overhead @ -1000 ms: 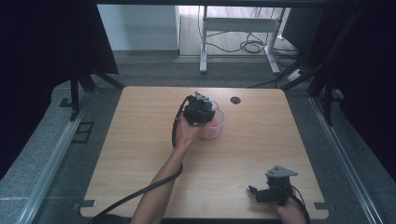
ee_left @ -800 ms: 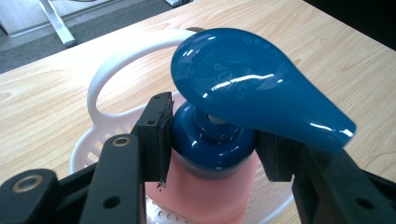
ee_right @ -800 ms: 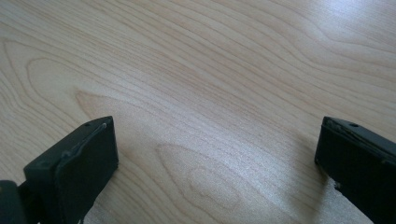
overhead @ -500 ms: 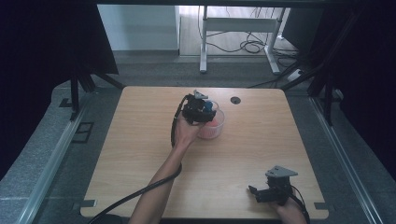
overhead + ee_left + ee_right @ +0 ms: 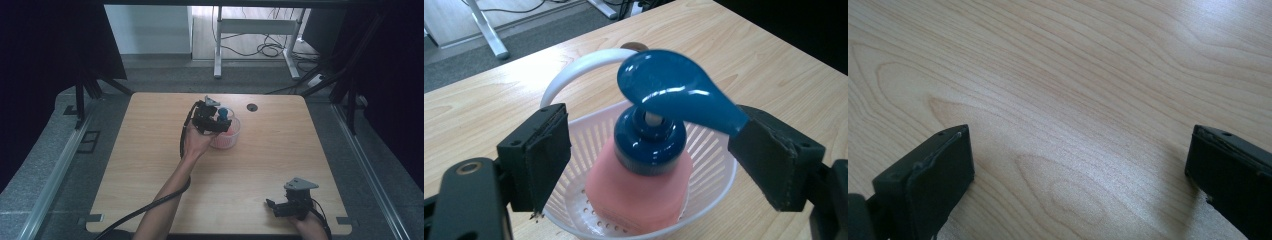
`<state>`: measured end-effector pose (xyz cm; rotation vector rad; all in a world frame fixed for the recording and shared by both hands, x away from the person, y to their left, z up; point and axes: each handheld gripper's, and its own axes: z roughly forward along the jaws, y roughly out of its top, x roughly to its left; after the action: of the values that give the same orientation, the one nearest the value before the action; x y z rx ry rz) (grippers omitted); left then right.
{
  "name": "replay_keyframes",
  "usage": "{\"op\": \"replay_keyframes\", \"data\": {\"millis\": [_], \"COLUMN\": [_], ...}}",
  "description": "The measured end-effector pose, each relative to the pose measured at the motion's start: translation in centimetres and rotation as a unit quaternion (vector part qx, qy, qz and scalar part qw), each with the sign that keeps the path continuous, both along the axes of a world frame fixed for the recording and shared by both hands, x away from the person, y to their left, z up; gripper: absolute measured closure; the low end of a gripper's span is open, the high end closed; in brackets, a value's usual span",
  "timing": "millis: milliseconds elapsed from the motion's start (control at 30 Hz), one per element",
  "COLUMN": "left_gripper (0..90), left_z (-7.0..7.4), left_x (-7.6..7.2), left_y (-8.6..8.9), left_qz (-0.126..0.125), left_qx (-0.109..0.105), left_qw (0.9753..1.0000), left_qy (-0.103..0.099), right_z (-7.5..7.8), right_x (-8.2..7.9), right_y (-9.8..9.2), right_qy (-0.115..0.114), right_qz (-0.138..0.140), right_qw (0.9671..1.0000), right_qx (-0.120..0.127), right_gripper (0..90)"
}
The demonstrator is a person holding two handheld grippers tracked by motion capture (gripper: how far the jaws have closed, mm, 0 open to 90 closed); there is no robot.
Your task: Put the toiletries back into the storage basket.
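A pink pump bottle with a blue pump head stands in a white slotted basket at the table's far middle. The basket has a white handle raised behind the bottle. My left gripper is open, one jaw on each side of the pump head; its right jaw sits at the spout's tip. In the high view the left gripper hovers over the basket's left rim. My right gripper rests open near the front right edge, over bare wood.
A round dark cable hole lies in the wooden table just right of the basket at the far edge. The left gripper's cable trails back along the forearm. Dark stands and a desk frame stand beyond the table.
The left gripper has shifted very slightly over the basket, and the blue pump head now shows beside it. The right gripper has stayed in place.
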<state>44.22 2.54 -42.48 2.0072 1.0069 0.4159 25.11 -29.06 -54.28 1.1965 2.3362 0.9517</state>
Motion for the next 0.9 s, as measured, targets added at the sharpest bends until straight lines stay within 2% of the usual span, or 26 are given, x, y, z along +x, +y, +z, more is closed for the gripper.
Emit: {"op": "replay_keyframes", "data": {"millis": [900], "left_gripper": [16.5], "left_z": [1.3], "left_x": [-2.1], "left_y": [1.4], "left_qz": [-0.024], "left_qx": [-0.01], "left_qw": [0.9996], "left_qy": [-0.013], "right_z": [0.0], "right_x": [0.0], "right_y": [0.0], "right_qy": [0.001], "right_qz": [0.0], "right_qw": [1.0], "right_qx": [0.0], "right_gripper": [0.0]}}
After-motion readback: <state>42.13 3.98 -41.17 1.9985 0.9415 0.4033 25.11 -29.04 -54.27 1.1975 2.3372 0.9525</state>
